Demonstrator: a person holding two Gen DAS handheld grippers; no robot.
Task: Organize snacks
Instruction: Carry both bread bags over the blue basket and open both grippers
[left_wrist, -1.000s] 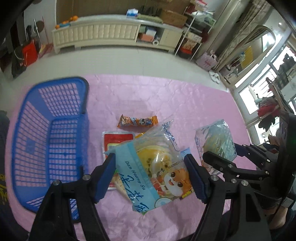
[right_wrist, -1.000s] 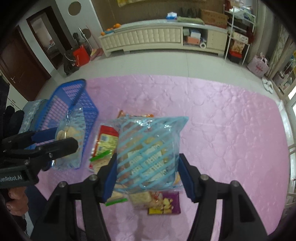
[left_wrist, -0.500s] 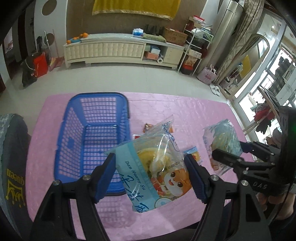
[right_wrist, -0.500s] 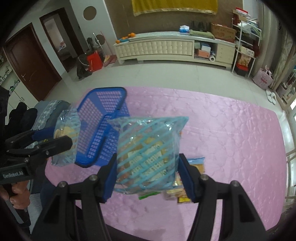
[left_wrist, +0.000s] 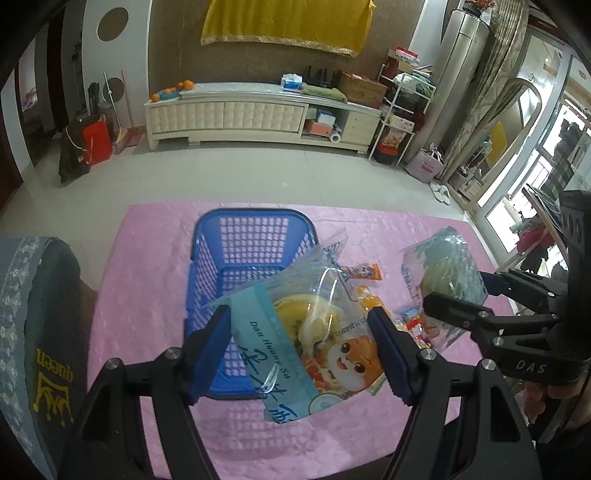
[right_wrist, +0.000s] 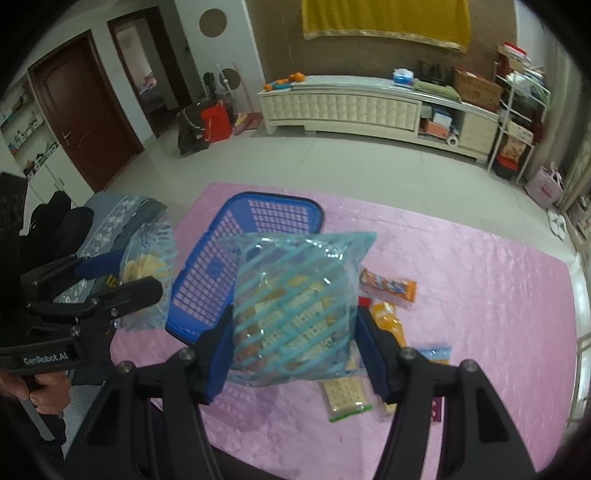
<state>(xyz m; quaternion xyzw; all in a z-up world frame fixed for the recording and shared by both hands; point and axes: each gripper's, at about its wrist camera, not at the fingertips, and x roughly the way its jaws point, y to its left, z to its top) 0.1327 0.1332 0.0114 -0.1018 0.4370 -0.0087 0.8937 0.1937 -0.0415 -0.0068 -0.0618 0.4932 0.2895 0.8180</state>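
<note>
The blue basket (left_wrist: 236, 266) sits at the left of the pink counter (left_wrist: 147, 295), empty and open-topped to receive snacks. The left tongs (left_wrist: 301, 350) are clamped on a cartoon-printed bag (left_wrist: 314, 339), held above the basket's near right corner, probably for dropping in. The right tongs (right_wrist: 293, 350) grip a striped bag (right_wrist: 295, 306), raised beside the basket. Loose packets (right_wrist: 388, 286) lie further right.

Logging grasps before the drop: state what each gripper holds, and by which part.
Left gripper: cartoon snack bag, clamped across its lower side edges. Right gripper: striped cracker bag, clamped across its lower sides.
</note>
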